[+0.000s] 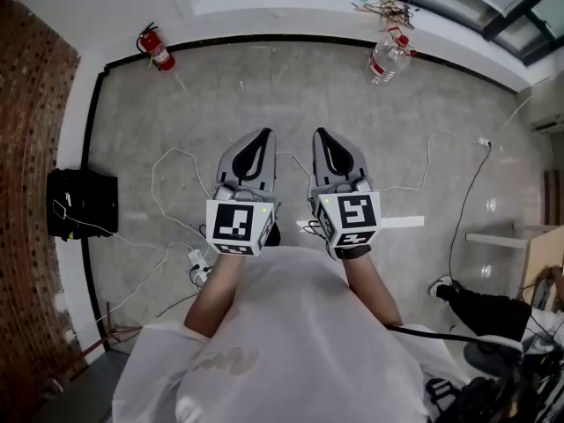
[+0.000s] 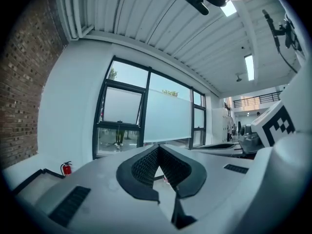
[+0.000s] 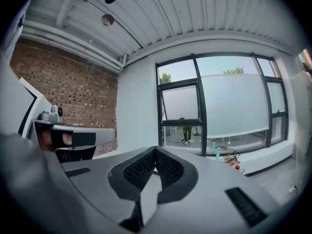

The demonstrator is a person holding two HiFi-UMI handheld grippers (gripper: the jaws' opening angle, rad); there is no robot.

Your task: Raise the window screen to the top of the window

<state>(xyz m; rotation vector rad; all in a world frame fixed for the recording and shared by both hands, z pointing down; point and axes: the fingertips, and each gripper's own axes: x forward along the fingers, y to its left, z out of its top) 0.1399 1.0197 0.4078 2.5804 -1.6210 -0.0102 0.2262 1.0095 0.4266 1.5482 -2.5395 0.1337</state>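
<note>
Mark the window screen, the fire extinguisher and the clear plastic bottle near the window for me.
window screen (image 3: 234, 106), right gripper view, middle of the frosted sheet.
fire extinguisher (image 1: 159, 53), head view, red body.
plastic bottle (image 1: 384, 62), head view, clear body.

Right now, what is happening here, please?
A person stands on the grey concrete floor, some way back from the black-framed window, holding a grey two-jaw gripper in each hand. The left gripper and right gripper are both shut and empty. The pale frosted window screen hangs low, not yet raised.
</note>
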